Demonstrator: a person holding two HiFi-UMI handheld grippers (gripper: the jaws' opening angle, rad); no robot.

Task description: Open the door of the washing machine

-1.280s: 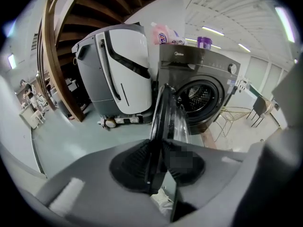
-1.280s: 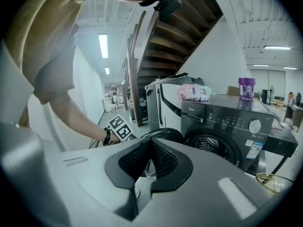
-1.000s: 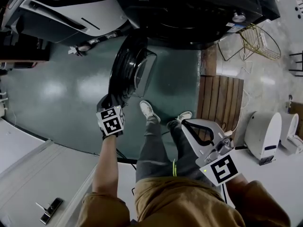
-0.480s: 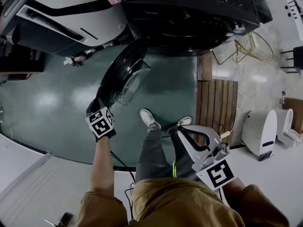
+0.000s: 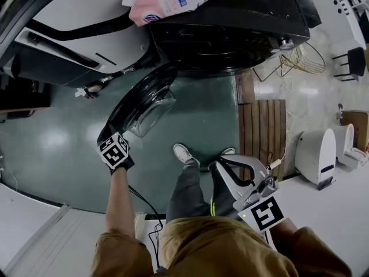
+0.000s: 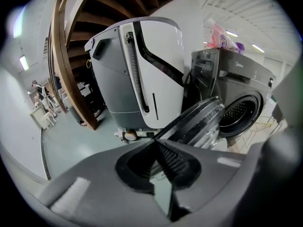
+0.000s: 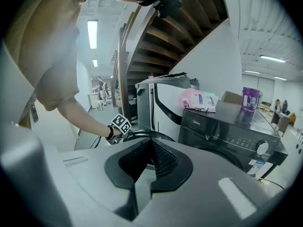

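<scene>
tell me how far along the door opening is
Done: the door stands swung well clear of the drum opening. In hand: the left gripper is shut on the door's rim. Left: perhaps a little more swing, then release. The right gripper is shut, empty.

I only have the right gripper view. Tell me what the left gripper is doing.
Observer: Its own view shows the left gripper shut on the rim of the door.
Operator: Report how far the door stands open.
Observer: Head view: it stands at a wide angle to the front of the washer.
Operator: Now place my right gripper.
Observer: Head view: the right gripper is back over the person's legs, well apart from the door.
</scene>
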